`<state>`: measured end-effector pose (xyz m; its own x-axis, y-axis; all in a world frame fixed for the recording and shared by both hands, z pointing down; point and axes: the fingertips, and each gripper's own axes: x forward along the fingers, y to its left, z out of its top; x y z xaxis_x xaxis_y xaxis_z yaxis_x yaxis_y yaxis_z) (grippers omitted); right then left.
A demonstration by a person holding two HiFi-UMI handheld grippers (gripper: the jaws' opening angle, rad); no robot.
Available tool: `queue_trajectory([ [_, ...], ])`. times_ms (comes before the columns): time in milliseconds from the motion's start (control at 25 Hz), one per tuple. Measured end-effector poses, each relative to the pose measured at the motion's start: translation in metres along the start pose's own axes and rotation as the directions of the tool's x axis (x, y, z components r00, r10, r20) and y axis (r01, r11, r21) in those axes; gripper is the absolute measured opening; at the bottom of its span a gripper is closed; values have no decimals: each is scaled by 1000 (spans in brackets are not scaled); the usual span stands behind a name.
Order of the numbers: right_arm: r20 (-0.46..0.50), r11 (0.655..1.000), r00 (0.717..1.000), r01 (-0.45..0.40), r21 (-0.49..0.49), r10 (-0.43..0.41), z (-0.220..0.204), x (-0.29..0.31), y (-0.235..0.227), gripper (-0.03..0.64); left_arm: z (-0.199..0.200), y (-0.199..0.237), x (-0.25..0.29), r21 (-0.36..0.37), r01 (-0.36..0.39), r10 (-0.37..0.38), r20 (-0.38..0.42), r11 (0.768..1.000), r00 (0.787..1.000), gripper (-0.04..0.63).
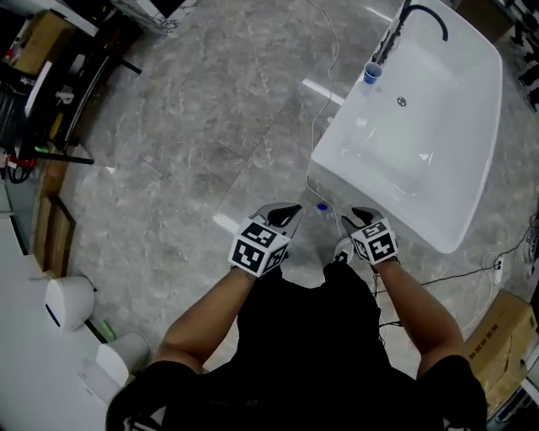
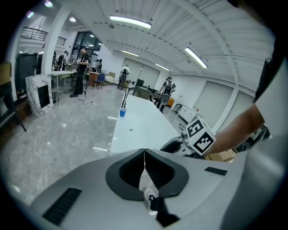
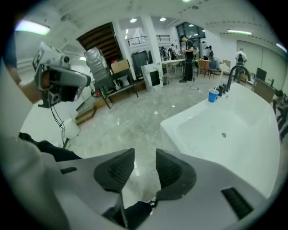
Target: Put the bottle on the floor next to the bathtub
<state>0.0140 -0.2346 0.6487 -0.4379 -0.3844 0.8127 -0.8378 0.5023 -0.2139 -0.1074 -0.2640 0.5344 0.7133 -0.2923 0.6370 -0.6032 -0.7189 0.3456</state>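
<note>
Left tongs [image 2: 144, 152] are pressed together on nothing; right tongs [image 3: 144, 156] stand wide, with only floor [image 1: 202, 126] showing between them. Both hang high and point down. The bottle [image 1: 321, 210] lies straight below, between the two tongs and about as near to one as the other. It stands on the floor just beside the bathtub [image 1: 330, 147], apparently upright, its blue cap facing up, so the placing looks done. Beyond it, the tub holds nothing. A blue cup [image 1: 371, 73] sits on the tub's far rim by the faucet [image 1: 421, 13].
</note>
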Motion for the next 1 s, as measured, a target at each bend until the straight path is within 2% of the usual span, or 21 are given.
queue_trajectory([
  [120, 104, 998, 994, -42, 54, 36, 24, -55, 17, 163, 30, -25, -23, -8, 17, -16, 55, 1000, 998, 17],
  [240, 212, 993, 974, -103, 65, 87, 42, -104, 30, 149, 55, -52, -33, 17, 14, -15, 99, 1000, 995, 17],
  [360, 316, 981, 941, -163, 100, 124, 54, -146, 30, 127, 74, -71, -34, 16, -13, 11, 146, 1000, 989, 17],
  [480, 413, 958, 898, -237, 164, 152, 59, -183, 22, 100, 77, -82, -37, -39, -59, 64, 168, 998, 984, 17],
  [600, 466, 935, 865, -302, 188, 186, 55, -210, 14, 66, 71, -99, -46, -59, -94, 103, 181, 994, 978, 17],
  [720, 487, 920, 851, -332, 206, 198, 46, -225, 6, 58, 68, -113, -56, -62, -111, 122, 207, 992, 971, 17],
  [880, 547, 880, 819, -378, 287, 173, 41, -236, 8, 52, 66, -128, -70, -29, -86, 91, 219, 996, 971, 17],
  [1000, 596, 870, 792, -380, 313, 132, 43, -251, 17, 52, 67, -141, -83, 21, -53, 47, 230, 998, 972, 17],
])
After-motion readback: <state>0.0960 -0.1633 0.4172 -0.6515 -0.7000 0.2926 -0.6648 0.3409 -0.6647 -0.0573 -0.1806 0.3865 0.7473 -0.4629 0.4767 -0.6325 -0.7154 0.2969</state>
